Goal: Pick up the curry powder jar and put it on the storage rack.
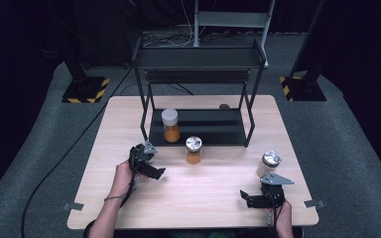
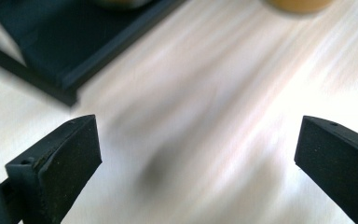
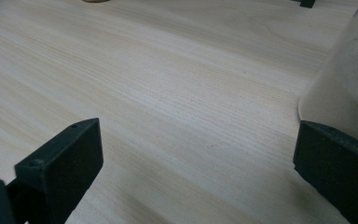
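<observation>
On the table, high view: the left tool (image 1: 149, 166) is held spread near the silver-lidded jar of orange powder (image 1: 194, 150); the right tool (image 1: 258, 198) is spread just below the pale jar (image 1: 269, 163)
Left gripper view: jaws are set wide over bare table (image 2: 205, 116); the orange jar (image 2: 300, 4) should be centred before closing
Right gripper view: the pale jar (image 3: 349, 88) is seen beside the right jaw, off-centre; a sideways shift is advised

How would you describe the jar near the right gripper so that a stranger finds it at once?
On the wooden table, look right of the black rack. The white jar stands alone near the right edge, behind the right gripper. It holds white contents; the other two jars hold orange.
</observation>
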Motion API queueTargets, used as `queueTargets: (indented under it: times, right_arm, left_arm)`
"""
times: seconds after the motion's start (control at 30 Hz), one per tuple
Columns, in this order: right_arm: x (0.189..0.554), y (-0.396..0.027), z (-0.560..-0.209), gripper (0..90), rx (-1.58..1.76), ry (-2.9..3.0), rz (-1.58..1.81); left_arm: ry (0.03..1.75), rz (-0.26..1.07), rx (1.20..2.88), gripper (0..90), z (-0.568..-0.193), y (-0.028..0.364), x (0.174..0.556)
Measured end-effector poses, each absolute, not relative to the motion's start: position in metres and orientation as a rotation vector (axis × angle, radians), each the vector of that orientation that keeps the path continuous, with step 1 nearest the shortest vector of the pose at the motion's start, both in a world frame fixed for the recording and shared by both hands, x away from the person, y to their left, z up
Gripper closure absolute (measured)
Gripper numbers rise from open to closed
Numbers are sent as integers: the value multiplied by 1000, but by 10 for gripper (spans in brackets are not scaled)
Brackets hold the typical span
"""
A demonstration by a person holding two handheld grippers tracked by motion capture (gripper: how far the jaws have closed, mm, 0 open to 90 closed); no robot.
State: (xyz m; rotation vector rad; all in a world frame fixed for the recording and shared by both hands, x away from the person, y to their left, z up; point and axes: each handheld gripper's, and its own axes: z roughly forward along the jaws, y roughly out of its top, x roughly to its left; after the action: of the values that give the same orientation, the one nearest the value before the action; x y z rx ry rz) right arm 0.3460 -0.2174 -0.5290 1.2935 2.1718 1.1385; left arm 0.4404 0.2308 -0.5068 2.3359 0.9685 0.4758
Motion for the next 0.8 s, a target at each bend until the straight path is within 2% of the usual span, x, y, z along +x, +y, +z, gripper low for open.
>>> queueTargets:
  times: [0.1,0.23,0.4,0.6,0.8]
  right_arm:
    - [346,-217,-529,6,1296,2173,1137]
    - [347,-217,-529,6,1291,2183,1130]
    - [347,-216,-529,6,1297,2185,1120]
    - [348,-216,-530,6,1302,2187,1114]
    - [348,-215,-530,6,1309,2187,1102]
  left_arm:
    - [1003,501,2357,1,-515,239,428]
    - [1048,497,2300,1,-519,252,416]
    - [1130,432,2200,1,-525,271,407]
    - [1189,502,2096,1,-531,284,387]
    - [1224,515,2076,1,-532,292,379]
